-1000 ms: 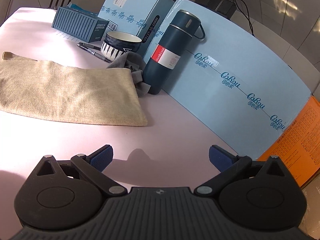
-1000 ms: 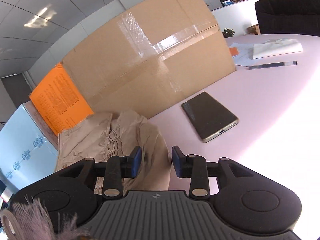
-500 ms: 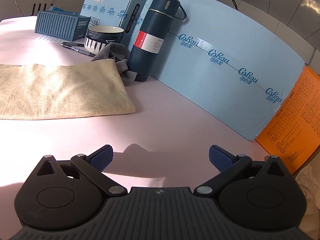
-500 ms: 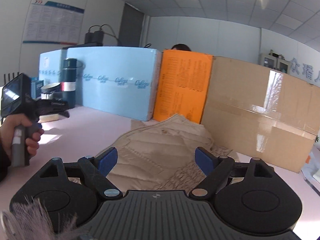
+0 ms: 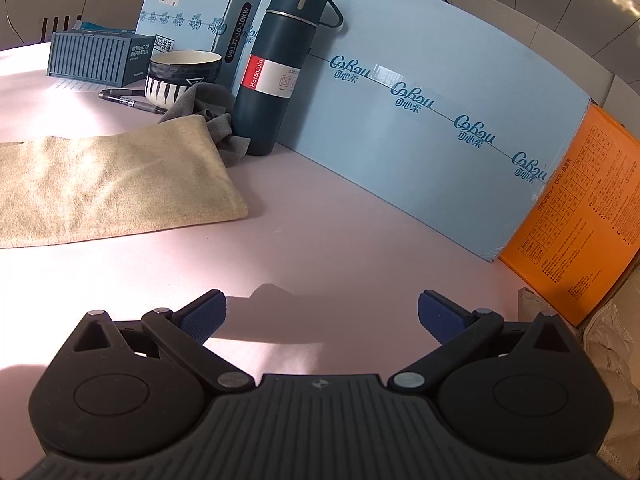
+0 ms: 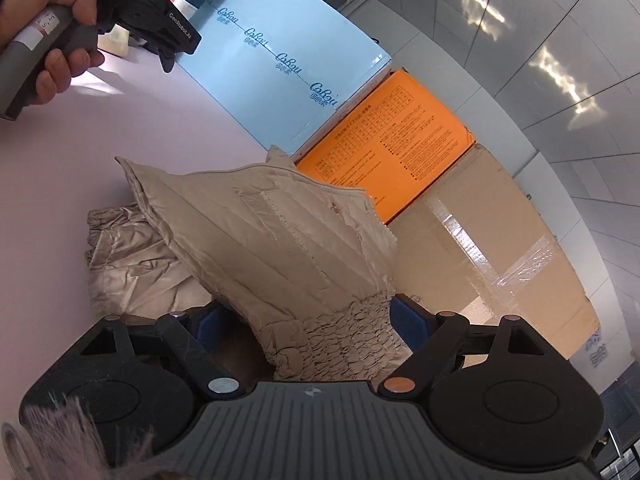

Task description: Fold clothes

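A beige quilted garment (image 6: 280, 240) lies crumpled on the pink table (image 6: 132, 128), its smocked hem between the wide-apart fingers of my right gripper (image 6: 308, 322); the jaws are open, not closed on it. A corner of the garment shows at the right edge of the left wrist view (image 5: 612, 344). My left gripper (image 5: 320, 314) is open and empty above bare table; it also shows in the right wrist view (image 6: 168, 36), held in a hand at the far left. A folded tan cloth (image 5: 108, 184) lies to its left.
A dark blue thermos (image 5: 280, 64), striped bowl (image 5: 180, 76), grey rag (image 5: 216, 116), pen (image 5: 132, 100) and blue container box (image 5: 96, 60) stand at the back. Light-blue boxes (image 5: 420, 128), an orange box (image 6: 384, 140) and a cardboard box (image 6: 500, 248) wall the far side.
My right gripper opened from nearly shut and swung over the beige garment, whose hem now lies between its fingers. My left gripper drifted right, staying open.
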`<state>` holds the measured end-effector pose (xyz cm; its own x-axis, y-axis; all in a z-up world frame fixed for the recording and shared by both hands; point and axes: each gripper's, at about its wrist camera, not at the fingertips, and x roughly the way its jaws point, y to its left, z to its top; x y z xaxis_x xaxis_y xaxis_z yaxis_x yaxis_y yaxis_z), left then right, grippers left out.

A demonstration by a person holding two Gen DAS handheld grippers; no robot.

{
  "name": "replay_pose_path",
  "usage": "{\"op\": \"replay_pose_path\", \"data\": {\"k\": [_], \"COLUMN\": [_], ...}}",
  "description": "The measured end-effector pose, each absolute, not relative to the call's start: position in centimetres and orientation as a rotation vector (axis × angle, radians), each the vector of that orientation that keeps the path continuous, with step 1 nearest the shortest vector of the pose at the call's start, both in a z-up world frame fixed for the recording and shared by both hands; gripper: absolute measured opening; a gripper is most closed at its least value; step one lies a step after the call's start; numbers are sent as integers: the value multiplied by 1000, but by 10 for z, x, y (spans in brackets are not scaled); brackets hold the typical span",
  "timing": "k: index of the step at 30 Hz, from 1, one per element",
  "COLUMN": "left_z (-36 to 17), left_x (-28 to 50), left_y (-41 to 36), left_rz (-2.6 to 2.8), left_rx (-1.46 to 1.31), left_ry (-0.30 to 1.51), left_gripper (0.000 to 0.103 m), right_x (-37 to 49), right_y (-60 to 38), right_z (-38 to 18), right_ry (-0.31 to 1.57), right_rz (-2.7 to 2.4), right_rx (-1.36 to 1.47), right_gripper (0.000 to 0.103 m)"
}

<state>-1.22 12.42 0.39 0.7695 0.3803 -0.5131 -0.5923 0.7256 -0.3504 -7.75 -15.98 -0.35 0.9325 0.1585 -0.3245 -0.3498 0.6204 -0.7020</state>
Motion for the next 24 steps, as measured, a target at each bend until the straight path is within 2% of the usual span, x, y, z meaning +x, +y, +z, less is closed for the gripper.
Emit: {"op": "replay_pose_path", "data": {"k": [1, 2, 3, 4, 8, 12, 15, 21, 24], "left_z": [3, 3, 2, 2, -1, -5, -5, -4, -5], "left_x": [-11, -10, -10, -9, -6, -4, -4, -2, 1], "left_y": [124, 123, 123, 123, 123, 124, 123, 117, 111], "left_rz": [553, 550, 546, 544, 546, 550, 545, 511, 460], "left_rx": [-525, -522, -520, -515, -502, -497, -495, -468, -449], "left_ry": [434, 438, 443, 446, 464, 489, 490, 493, 501], "left_gripper": [103, 103, 103, 103, 103, 103, 103, 103, 103], "right_x": [-71, -64, -56, -49, -32, -18, -5, -7, -12], "right_y": [-157, -155, -153, -151, -149, -217, -300, -414, -442], "right_z": [-4, -3, -2, 1, 37, 118, 142, 76, 33], "right_ry": [253, 275, 297, 318, 320, 155, 60, 225, 292], "right_rz": [299, 310, 322, 333, 388, 341, 161, -149, -229], "right_rx": [-842, -819, -795, -770, -612, -123, 236, 480, 559], "right_gripper": [74, 40, 17, 10, 9, 9, 9, 9, 15]}}
